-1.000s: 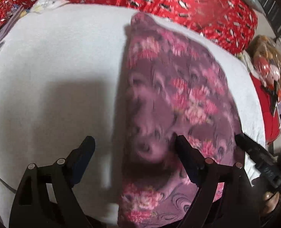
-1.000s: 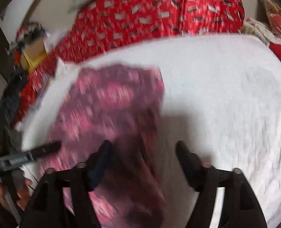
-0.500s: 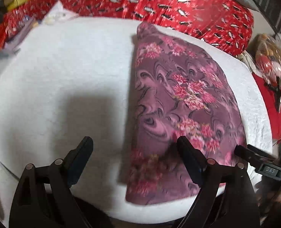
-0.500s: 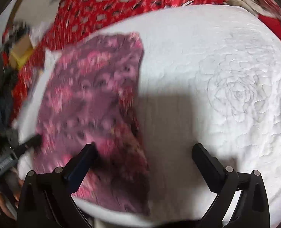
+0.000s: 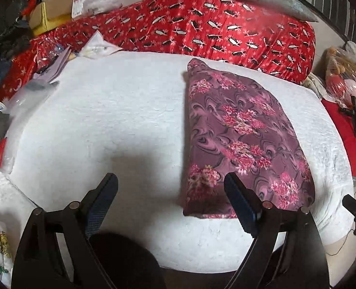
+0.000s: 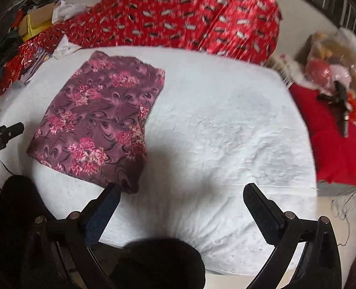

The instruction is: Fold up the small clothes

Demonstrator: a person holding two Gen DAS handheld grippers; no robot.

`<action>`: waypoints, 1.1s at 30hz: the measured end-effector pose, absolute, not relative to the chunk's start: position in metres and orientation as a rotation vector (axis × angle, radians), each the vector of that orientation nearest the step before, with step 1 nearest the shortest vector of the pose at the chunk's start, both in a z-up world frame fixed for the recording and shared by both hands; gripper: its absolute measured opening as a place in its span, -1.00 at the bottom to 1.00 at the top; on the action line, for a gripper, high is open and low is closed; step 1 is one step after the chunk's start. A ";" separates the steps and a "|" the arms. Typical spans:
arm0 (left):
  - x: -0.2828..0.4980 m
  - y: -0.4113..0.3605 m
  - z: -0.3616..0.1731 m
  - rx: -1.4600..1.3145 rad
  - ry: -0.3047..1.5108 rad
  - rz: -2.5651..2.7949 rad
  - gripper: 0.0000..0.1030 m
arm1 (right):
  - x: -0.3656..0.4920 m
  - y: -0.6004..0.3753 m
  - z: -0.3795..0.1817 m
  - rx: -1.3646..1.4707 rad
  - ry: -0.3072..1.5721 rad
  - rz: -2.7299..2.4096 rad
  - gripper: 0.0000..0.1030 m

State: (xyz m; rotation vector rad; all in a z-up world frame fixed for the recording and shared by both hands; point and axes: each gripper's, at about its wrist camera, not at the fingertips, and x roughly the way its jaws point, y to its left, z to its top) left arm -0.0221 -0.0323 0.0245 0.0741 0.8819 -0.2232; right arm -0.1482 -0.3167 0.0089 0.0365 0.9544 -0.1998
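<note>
A purple garment with pink flowers (image 5: 240, 134) lies folded flat on the white quilted mat (image 5: 105, 125). In the right wrist view the garment (image 6: 100, 120) sits on the left part of the mat (image 6: 226, 132). My left gripper (image 5: 170, 187) is open and empty, above the mat's near edge, just left of the garment's near corner. My right gripper (image 6: 181, 195) is open and empty, above the near edge, just right of the garment. The tip of the left gripper (image 6: 4, 134) shows at the far left of the right wrist view.
A red patterned blanket (image 5: 202, 29) lies behind the mat. Boxes and clutter (image 5: 47, 14) are at the back left, papers (image 5: 96, 47) at the mat's far left corner. Stuffed toys in plastic (image 5: 346, 77) and red cloth (image 6: 332, 144) lie to the right.
Both grippers have pulled back and up from the garment, which now lies still and flat. The right gripper's jaws have opened wider.
</note>
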 end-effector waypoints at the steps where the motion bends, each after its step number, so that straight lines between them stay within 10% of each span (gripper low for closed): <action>1: -0.026 -0.033 0.025 0.078 0.874 -0.220 0.76 | -0.151 -0.313 0.010 0.031 0.936 -0.207 0.99; 33: -0.085 -0.060 0.039 0.176 0.805 -0.347 0.76 | -0.186 -0.271 0.026 0.089 0.759 -0.215 1.00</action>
